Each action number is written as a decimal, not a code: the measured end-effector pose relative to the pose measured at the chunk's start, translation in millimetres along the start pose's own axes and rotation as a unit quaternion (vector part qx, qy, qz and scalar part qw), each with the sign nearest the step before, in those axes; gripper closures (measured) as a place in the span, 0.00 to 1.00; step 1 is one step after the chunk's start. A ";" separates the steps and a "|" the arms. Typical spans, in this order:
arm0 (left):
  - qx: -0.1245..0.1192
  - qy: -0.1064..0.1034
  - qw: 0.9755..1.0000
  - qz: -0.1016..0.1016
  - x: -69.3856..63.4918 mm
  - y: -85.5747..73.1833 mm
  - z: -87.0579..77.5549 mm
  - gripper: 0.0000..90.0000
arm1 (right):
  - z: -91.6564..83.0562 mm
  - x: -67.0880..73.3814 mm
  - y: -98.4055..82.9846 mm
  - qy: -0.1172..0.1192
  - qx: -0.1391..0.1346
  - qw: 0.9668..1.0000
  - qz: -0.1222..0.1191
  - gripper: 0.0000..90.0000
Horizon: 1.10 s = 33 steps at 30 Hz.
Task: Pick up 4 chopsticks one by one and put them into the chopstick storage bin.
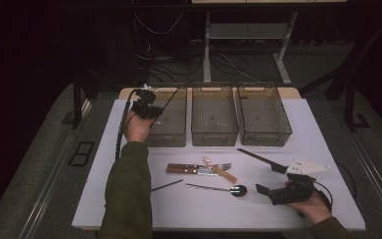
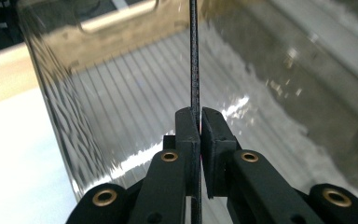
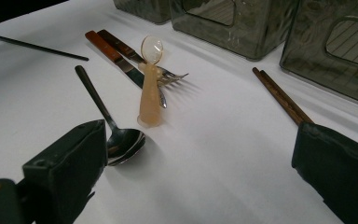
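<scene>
My left gripper point(image 1: 146, 107) is over the left clear bin point(image 1: 166, 138), shut on a thin black chopstick point(image 2: 195, 56). In the left gripper view the jaws point(image 2: 200, 116) pinch the stick, which points up and away over the bin's ribbed floor point(image 2: 135, 107). My right gripper point(image 1: 270, 179) rests low at the table's front right, open, with nothing between its jaws point(image 3: 200, 186). Ahead of it lie a dark metal spoon point(image 3: 107, 121), a small amber spoon point(image 3: 150, 88), a wooden-handled knife and fork point(image 1: 194, 169) and a pair of brown chopsticks point(image 3: 279, 95).
Three clear bins stand in a row at the back, the middle one point(image 1: 214, 138) and the right one point(image 1: 266, 138) beside the left. A second black chopstick point(image 1: 166, 186) lies on the white tabletop point(image 1: 204, 209) near my left sleeve.
</scene>
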<state>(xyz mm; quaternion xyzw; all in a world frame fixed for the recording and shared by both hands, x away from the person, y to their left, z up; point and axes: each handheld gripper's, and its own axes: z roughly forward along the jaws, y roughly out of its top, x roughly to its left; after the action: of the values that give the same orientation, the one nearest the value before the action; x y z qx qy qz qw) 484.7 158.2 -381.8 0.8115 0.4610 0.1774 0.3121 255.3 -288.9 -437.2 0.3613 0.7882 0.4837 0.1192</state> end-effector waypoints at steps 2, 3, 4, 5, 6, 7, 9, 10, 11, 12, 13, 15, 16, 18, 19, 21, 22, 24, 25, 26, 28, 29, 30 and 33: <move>0.006 -0.011 1.000 -0.009 1.5 -2.4 3.4 0.95 | 0.2 -0.2 0.0 0.000 0.000 1.000 0.001 0.04; 0.014 -0.015 1.000 -0.008 1.6 -3.2 5.1 0.95 | 0.3 -0.3 0.0 0.000 0.001 1.000 0.001 0.04; 0.014 -0.004 1.000 0.001 0.6 -4.1 5.6 0.95 | 0.4 -0.4 0.1 0.000 0.001 1.000 0.001 0.04; 0.007 -0.001 1.000 -0.002 0.6 -4.2 4.9 0.94 | 0.5 -0.3 0.0 0.000 0.001 1.000 0.001 0.04; 0.000 -0.001 1.000 -0.008 1.0 -3.5 4.1 0.86 | 0.5 -0.3 0.0 0.000 0.001 1.000 0.001 0.04; -0.005 0.003 1.000 -0.007 0.8 -2.7 2.9 0.80 | 0.3 -0.3 0.1 0.000 0.001 1.000 0.001 0.04; -0.014 0.005 1.000 0.001 0.5 -0.5 -0.6 0.72 | 0.3 -0.4 0.1 0.000 0.001 1.000 0.001 0.04; -0.019 0.005 1.000 0.001 0.1 0.4 -2.3 0.68 | 0.5 -0.4 0.1 0.000 0.001 1.000 0.002 0.04; -0.025 0.004 1.000 0.003 0.0 1.2 -4.0 0.65 | 0.4 -0.4 0.1 0.000 0.001 1.000 0.001 0.04; -0.030 0.003 1.000 0.006 -0.4 1.8 -6.0 0.61 | 0.3 -0.3 0.1 0.000 0.001 1.000 0.002 0.04; -0.034 0.002 0.999 0.009 -0.8 2.4 -8.1 0.59 | 0.3 -0.3 0.1 0.000 0.001 1.000 0.001 0.04; -0.040 -0.006 0.999 0.015 -0.8 2.8 -12.5 0.55 | 0.1 -0.6 0.1 0.000 -0.001 1.000 0.001 0.04; -0.042 -0.012 0.999 0.016 -0.8 2.9 -15.0 0.53 | 0.2 -0.6 0.1 0.000 0.000 1.000 0.001 0.04; -0.051 -0.023 0.998 0.015 -1.1 3.1 -20.2 0.48 | 0.3 -0.5 0.1 0.000 0.001 1.000 0.002 0.04; -0.056 -0.030 0.998 0.016 -1.7 3.2 -23.3 0.47 | 0.4 -0.4 0.1 -0.001 0.001 1.000 0.001 0.04; -0.063 -0.042 0.997 0.022 -3.2 3.3 -30.1 0.43 | 0.3 -0.2 0.1 -0.001 0.000 1.000 0.001 0.04; -0.066 -0.057 0.996 0.020 -3.9 2.9 -33.0 0.41 | 0.2 -0.2 0.1 -0.001 0.000 1.000 0.001 0.04; -0.068 -0.069 0.995 0.036 -6.1 2.1 -39.5 0.37 | 0.2 -0.4 0.1 -0.001 0.001 1.000 0.002 0.04; -0.072 -0.069 0.994 0.044 -7.3 1.5 -42.9 0.36 | 0.2 -0.4 0.2 -0.001 0.001 1.000 0.002 0.04; -0.074 -0.075 0.993 0.044 -8.3 0.7 -46.2 0.33 | 0.2 -0.4 0.2 -0.001 0.001 1.000 0.002 0.04; -0.076 -0.083 0.992 0.053 -10.3 -1.3 -52.6 0.30 | 0.2 -0.2 0.1 -0.002 0.000 1.000 0.002 0.04; -0.080 -0.086 0.992 0.056 -11.7 -3.2 -55.1 0.28 | 0.2 -0.3 0.1 -0.002 0.000 1.000 0.001 0.04; -0.077 -0.089 0.991 0.060 -12.5 -4.7 -57.9 0.27 | 0.2 -0.4 0.2 -0.002 0.000 1.000 0.001 0.04; -0.084 -0.099 0.989 0.066 -15.1 -11.6 -65.9 0.24 | 0.3 -0.4 0.1 -0.002 0.001 1.000 0.002 0.04</move>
<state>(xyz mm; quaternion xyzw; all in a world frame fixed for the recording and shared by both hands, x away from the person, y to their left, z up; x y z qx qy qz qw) 431.6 172.2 -340.6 0.8249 0.3563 0.1541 0.4108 255.8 -288.9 -437.4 0.3642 0.7878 0.4823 0.1186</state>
